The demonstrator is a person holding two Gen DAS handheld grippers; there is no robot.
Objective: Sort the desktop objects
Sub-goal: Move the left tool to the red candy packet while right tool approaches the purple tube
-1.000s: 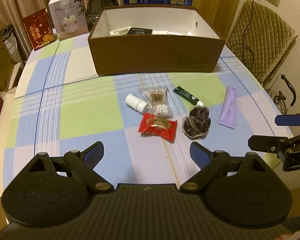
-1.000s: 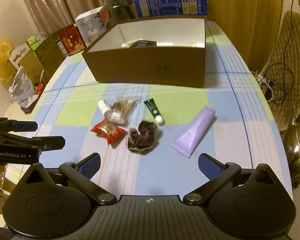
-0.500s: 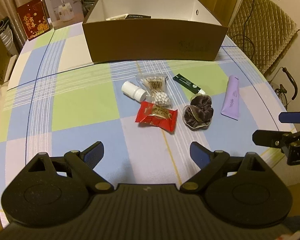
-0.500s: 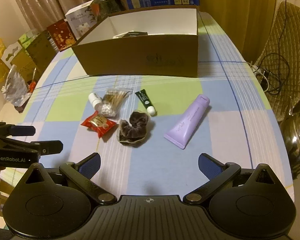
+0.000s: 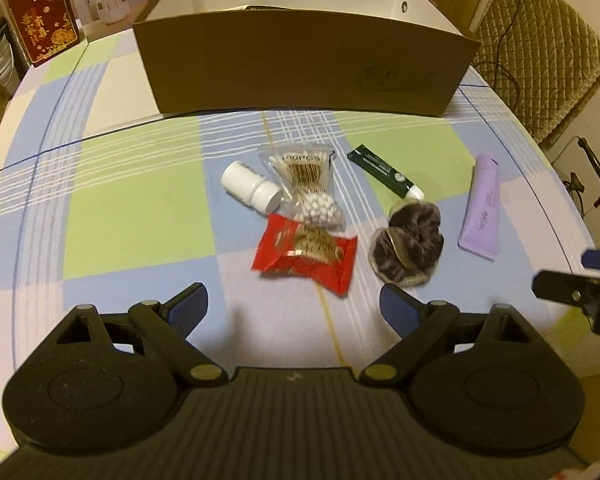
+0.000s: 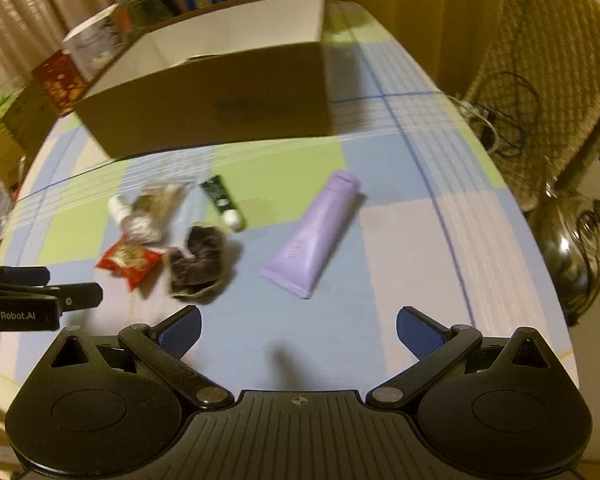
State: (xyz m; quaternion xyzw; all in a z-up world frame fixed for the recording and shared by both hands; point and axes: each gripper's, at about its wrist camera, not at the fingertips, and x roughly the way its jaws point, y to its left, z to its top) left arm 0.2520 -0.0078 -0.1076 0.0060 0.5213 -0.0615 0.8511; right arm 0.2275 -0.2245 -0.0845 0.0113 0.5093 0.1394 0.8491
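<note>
Loose items lie on the checked tablecloth before a brown cardboard box: a white pill bottle, a bag of cotton swabs, a red snack packet, a dark brown scrunchie, a green tube and a lilac tube. My left gripper is open and empty, just short of the red packet. My right gripper is open and empty, just short of the lilac tube. The box also shows in the right wrist view.
Red and white cartons stand at the table's far left behind the box. A quilted chair and cables are off the right table edge. The right gripper's tip shows at the left view's right edge, the left gripper's tip at the right view's left edge.
Both grippers have moved forward and lower toward the items, which now look larger and closer. Both stay open. The items have not moved.
</note>
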